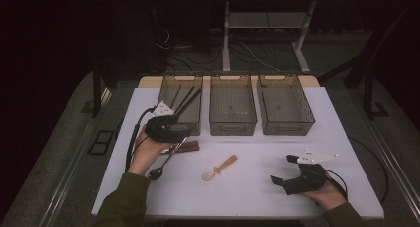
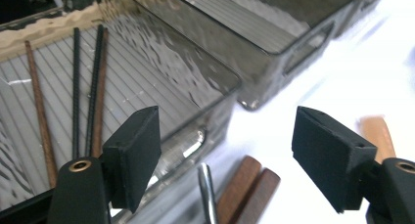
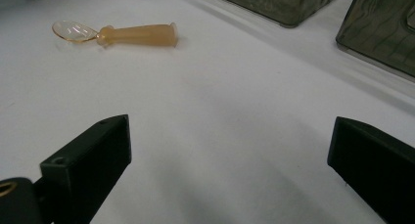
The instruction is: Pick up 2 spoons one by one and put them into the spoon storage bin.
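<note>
Left tongs: the left gripper (image 1: 166, 129) is held just in front of the left bin (image 1: 181, 104), above the near-left part of the white table (image 1: 257, 187); its jaws are spread, with nothing pinched between them.
Right tongs: the right gripper (image 1: 289, 173) is rested near the table's front right, well apart from every utensil; its jaws are spread wide over bare table.
Metal spoon: the metal spoon (image 1: 166, 162) is laid just below the left gripper, its long axis on a diagonal, the dark bowl pointed at the person and the handle pointed up-right towards the bins.
Wooden pieces: two brown wooden sticks (image 2: 247, 190) are laid side by side, just beside the spoon's handle, their long axis roughly across the table.
Amber spoon: a translucent amber spoon (image 1: 219, 168) is laid mid-table, bowl towards the near left, handle towards the far right.
Bins: three smoked-plastic bins are lined up along the far edge.
Left gripper view: ridged black and brown chopsticks (image 2: 88, 87) are shown on the left bin's ribbed floor, lying nearly parallel.
Right gripper view: the amber spoon's clear bowl (image 3: 73, 31) and thick handle are seen close up.
</note>
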Motion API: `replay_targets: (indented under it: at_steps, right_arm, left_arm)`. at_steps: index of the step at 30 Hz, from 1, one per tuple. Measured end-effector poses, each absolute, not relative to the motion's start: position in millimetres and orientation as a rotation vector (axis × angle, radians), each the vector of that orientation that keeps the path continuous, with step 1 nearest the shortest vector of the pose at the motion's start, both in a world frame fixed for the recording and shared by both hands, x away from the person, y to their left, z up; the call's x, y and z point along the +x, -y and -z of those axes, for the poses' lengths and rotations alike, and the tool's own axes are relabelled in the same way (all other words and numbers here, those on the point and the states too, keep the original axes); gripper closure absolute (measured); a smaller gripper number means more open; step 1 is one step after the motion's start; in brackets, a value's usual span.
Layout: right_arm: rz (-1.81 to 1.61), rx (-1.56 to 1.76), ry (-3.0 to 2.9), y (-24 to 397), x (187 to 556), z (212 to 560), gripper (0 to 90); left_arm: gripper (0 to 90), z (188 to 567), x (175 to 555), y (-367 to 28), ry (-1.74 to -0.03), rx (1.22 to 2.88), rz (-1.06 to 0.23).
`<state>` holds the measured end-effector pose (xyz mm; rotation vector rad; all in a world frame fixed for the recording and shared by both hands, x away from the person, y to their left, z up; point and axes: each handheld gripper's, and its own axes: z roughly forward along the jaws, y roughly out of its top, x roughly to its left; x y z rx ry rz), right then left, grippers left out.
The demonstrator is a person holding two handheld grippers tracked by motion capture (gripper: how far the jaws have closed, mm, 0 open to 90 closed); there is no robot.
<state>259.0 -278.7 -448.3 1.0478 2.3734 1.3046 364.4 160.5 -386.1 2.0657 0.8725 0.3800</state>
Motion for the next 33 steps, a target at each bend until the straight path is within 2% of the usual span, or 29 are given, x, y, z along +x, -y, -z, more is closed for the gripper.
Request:
replay_targets:
  at_steps: [18, 24, 33]
  right_arm:
    - [-1.308, 1.039, -2.37, 277.3, 258.0, 446.7, 2.2]
    - [-1.305, 1.035, -2.372, 277.1, 257.8, 446.9, 2.2]
    - [-1.301, 1.033, -2.376, 276.6, 258.2, 447.3, 2.2]
  left_arm:
    - [10.6, 404.7, 324.7, -141.8, -0.822, 2.089, -0.329]
    - [0.0, 408.2, 320.7, -131.9, -0.825, 2.082, -0.318]
    - [0.0, 414.5, 318.9, -115.0, -0.791, 2.087, -0.271]
